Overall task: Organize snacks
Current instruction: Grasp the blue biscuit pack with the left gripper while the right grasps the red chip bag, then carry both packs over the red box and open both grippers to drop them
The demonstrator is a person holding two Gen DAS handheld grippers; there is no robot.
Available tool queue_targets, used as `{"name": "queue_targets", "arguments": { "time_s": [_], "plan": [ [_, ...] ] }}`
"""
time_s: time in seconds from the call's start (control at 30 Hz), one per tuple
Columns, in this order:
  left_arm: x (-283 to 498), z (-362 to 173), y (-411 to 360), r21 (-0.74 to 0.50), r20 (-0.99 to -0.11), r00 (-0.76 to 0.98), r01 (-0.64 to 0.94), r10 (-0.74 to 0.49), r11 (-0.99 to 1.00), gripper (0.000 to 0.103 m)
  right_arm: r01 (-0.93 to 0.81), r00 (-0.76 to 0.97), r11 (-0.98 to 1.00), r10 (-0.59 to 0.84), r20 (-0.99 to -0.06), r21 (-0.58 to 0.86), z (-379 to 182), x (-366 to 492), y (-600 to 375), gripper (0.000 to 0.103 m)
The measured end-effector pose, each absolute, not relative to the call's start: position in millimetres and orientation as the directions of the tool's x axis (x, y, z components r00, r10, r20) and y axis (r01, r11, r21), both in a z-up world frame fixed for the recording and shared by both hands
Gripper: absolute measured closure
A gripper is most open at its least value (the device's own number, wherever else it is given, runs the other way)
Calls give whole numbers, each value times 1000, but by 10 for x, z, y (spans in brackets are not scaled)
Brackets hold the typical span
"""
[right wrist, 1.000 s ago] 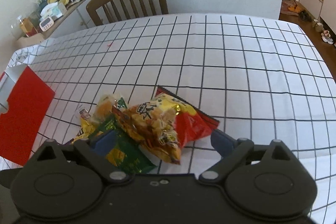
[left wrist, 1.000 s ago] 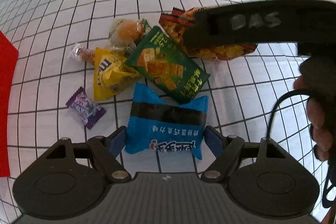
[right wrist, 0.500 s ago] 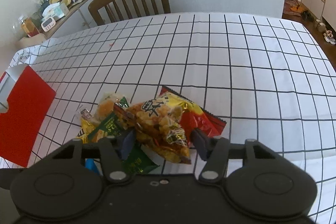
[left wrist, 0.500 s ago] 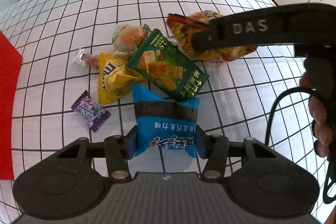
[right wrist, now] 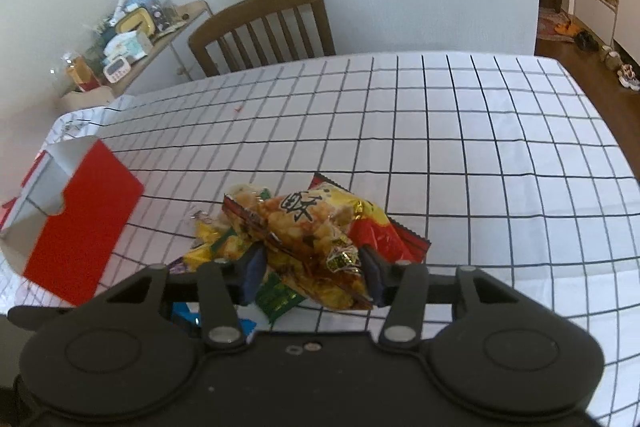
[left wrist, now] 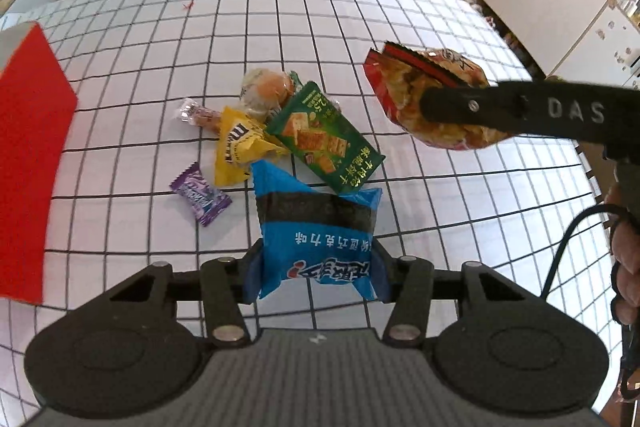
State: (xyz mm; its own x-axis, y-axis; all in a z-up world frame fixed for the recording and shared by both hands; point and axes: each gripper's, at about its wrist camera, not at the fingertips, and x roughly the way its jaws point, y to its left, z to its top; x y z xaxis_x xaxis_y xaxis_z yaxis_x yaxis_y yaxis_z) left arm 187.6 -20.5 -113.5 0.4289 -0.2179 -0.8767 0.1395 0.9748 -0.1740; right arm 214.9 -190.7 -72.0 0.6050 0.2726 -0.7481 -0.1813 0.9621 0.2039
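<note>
A second before, both claws stood wide around their packets; now my left claw (left wrist: pixel 316 277) pinched the blue snack packet (left wrist: pixel 316 227) and had raised it off the table (left wrist: pixel 400 11). My right claw (right wrist: pixel 310 277) was closing further on the red chips bag (right wrist: pixel 320 235), already pinched and lifted beside the snack pile (left wrist: pixel 272 131).
</note>
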Motion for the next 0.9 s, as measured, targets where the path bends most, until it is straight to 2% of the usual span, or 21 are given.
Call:
{"name": "queue_targets", "arguments": {
  "time_s": [0.5,0.9],
  "plan": [
    [1426,-517,291,-212,-823,530,50,-206,976,53,-300,625,930,360,-693,212,-167,1633,-1460,54],
    [1187,-95,1077,-201,-783,610,-65,-120,977,53,-391,613,897,421,-669,206,86,1583,-746,54]
  ]
}}
